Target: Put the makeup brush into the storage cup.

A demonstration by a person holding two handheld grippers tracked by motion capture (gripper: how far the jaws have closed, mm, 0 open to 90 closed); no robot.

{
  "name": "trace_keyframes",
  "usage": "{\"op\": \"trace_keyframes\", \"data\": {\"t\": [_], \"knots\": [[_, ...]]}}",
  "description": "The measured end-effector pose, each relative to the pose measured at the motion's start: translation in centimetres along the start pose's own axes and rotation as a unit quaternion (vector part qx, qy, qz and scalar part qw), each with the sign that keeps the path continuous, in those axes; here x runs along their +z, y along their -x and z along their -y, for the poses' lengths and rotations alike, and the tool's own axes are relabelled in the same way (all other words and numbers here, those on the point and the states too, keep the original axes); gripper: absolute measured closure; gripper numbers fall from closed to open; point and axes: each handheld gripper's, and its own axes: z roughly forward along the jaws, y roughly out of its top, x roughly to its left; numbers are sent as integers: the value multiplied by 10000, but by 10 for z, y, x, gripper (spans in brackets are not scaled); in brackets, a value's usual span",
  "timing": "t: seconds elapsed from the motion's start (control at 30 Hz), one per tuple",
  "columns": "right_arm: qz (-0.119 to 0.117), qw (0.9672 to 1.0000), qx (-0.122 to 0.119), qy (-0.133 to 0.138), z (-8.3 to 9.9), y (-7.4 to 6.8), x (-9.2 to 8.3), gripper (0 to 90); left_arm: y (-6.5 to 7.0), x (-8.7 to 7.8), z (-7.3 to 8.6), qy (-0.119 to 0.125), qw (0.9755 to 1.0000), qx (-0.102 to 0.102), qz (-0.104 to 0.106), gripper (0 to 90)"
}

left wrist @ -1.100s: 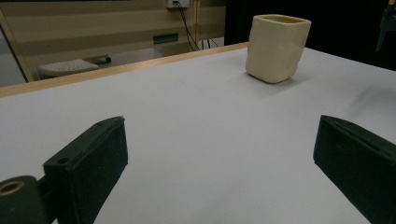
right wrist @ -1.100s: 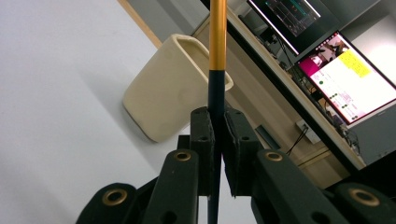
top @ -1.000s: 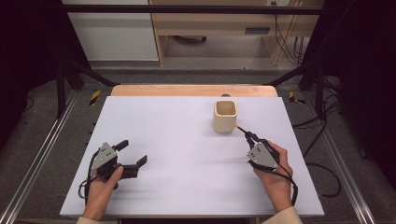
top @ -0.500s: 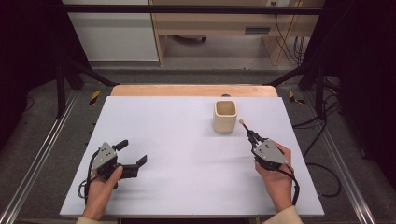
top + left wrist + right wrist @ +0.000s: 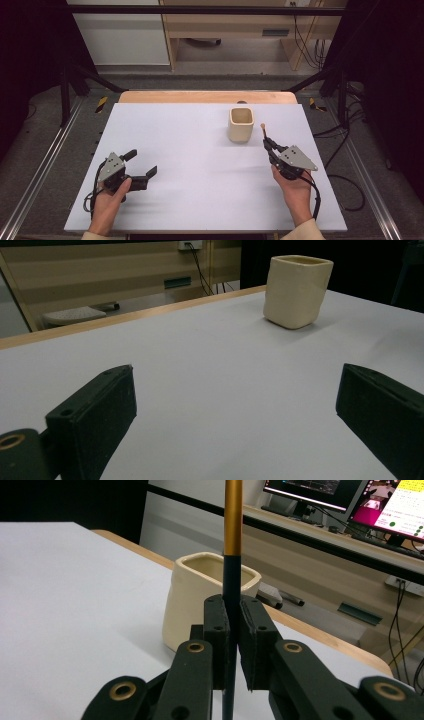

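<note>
so my right tool (image 5: 268, 144) is pinching a thin stick-like thing, looks like a brush (image 5: 232, 525) with a dark shaft and a gold band, clamped tight between the jaws. in the high view it sits right of centre in the frame, tip pointing up toward the cream cup (image 5: 241, 124), which stands just beside it, a bit up and to the left, not touching. my guess is i'm mid-carry and the brush is meant to go in the cup. next move calls for lifting the tip over the rim, lining it up with the opening, then letting go. my left tool (image 5: 141, 167) is spread wide, holding nothing, resting low left on the white counter (image 5: 190, 150). count: one cup, one brush, two tools.
</note>
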Motion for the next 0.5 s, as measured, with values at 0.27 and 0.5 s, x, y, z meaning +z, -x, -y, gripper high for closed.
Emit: {"op": "trace_keyframes", "data": {"t": [0.27, 0.5], "knots": [[-73, 9988, 473, 144, 2, 4, 1, 830, -1, -1, 0, 9, 10000, -2, -25, 21], [-172, 9921, 1160, 438, 3, 7, 3, 831, -2, -1, 0, 11, 10000, 10, -54, 21]]}}
